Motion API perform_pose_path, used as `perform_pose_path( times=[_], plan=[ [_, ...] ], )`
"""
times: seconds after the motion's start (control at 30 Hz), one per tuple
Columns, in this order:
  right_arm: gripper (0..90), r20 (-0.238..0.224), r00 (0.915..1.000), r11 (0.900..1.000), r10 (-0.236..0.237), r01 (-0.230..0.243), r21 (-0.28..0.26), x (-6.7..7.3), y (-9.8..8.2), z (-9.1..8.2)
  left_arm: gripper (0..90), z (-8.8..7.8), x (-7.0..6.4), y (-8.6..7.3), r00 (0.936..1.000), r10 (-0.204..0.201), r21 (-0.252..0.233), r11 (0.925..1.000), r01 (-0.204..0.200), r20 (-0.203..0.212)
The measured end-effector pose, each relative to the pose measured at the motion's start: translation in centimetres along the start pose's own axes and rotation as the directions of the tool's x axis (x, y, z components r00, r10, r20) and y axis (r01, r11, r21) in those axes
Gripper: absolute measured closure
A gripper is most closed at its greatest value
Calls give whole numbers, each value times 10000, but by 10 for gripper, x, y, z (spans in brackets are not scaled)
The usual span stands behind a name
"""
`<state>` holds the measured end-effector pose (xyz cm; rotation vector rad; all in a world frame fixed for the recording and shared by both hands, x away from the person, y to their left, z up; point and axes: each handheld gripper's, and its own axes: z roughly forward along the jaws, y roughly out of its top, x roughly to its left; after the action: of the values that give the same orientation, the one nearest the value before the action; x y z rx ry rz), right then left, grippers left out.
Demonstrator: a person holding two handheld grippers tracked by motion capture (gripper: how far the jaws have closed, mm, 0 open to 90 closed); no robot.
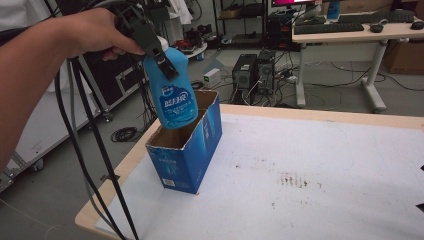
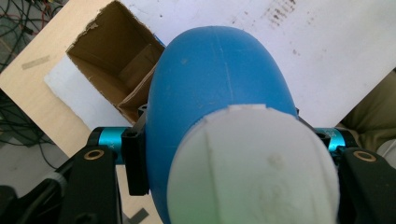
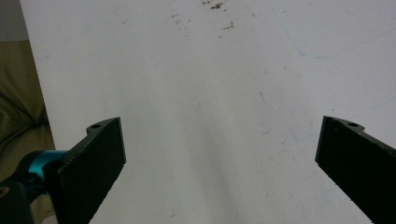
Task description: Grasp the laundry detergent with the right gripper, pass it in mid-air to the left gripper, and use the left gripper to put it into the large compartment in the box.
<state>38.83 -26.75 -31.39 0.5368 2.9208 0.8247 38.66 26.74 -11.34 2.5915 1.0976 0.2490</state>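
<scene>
Right gripper (image 3: 219,154) hangs over the white table cover (image 3: 210,84), jaws spread wide, nothing between them. Left gripper (image 1: 159,54), in the person's left hand (image 1: 95,32), is clamped on a blue plastic bottle with a white cap (image 1: 175,92), gripped near the neck and held bottom-down in the air. Bottle's base sits right over the open top of the blue cardboard box (image 1: 187,150), which stands near the table's left edge. Beyond: grey floor, cables, computer towers (image 1: 255,72).
</scene>
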Motion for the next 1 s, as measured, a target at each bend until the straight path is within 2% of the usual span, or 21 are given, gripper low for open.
perform_pose_path(
  times=[0.2, 0.37, 0.43, 0.47, 0.5, 0.67, 0.83, 1.0],
  plan=[
    [8, -42, 10000, 10000, 42, -42, 31, 0, 1, 4, 376, 9, 8, -9, 10000, -40, 194, 9998, 41, -50],
    [8, -52, 10000, 10000, 60, -59, 78, -1, 2, 6, 375, 22, 11, -15, 9999, 170, 180, 9997, -170, -7],
    [8, -53, 9999, 9999, 108, -107, 113, -1, 2, 7, 375, 22, 11, -15, 9999, 170, 180, 9997, -170, -7],
    [8, -71, 9999, 9999, 90, -89, 133, -1, 3, 9, 375, 33, 12, -19, 9991, 407, 214, 9989, -406, -68],
    [8, -89, 9999, 9998, 95, -93, 149, -1, 3, 10, 375, 36, 12, -19, 9985, 543, 348, 9979, -540, -83],
    [8, -112, 9999, 9997, 111, -108, 237, -1, 4, 13, 375, 52, 13, -23, 9959, 909, 610, 9940, -908, 23],
    [8, -105, 9999, 9994, 105, -101, 317, -2, 4, 14, 375, 73, 13, -25, 9944, 1050, 788, 9913, -1055, 104],
    [8, -111, 9999, 9992, 126, -122, 373, -2, 3, 15, 375, 95, 13, -29, 9911, 1310, 1069, 9854, -1327, 224]
  ],
)
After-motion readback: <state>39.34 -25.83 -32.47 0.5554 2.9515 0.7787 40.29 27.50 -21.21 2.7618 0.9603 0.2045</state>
